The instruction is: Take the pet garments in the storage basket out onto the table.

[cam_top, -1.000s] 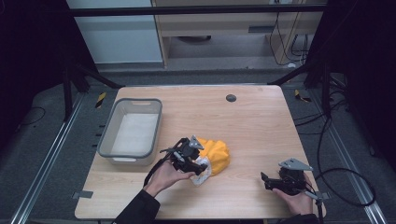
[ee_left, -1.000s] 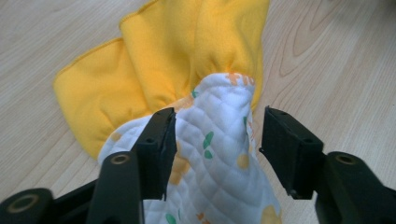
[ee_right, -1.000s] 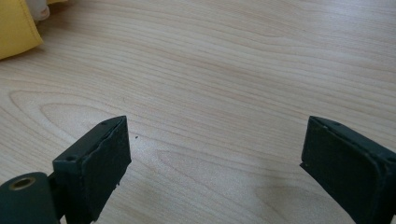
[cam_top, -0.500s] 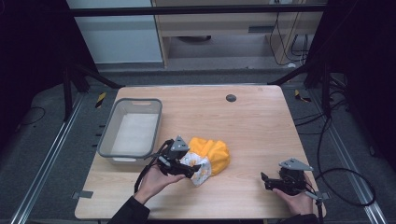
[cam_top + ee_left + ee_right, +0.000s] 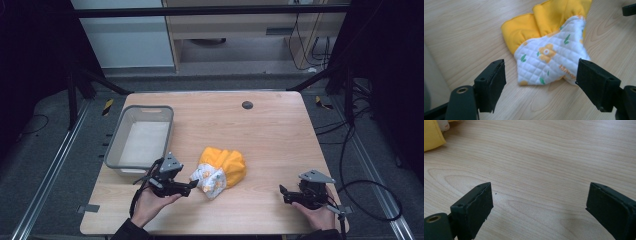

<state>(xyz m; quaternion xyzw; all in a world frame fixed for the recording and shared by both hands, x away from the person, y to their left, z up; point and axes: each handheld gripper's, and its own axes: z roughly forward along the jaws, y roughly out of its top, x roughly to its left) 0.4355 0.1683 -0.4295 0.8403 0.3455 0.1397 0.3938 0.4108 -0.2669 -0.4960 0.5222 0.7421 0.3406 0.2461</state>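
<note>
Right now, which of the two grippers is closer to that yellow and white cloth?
Left. The left gripper sits just beside the cloth, jaws open toward its white quilted corner. The right gripper rests open and apart, off to the cloth's other side.

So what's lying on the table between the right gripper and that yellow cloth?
Nothing: in the high view, bare wood of the table runs from the right gripper, open, to the yellow cloth. The right gripper view shows bare wood too.

Light wooden table (image 5: 280, 135). A grey bin (image 5: 116, 145) sits at its left edge. A yellow quilted cloth (image 5: 222, 167) lies near the front edge.
</note>
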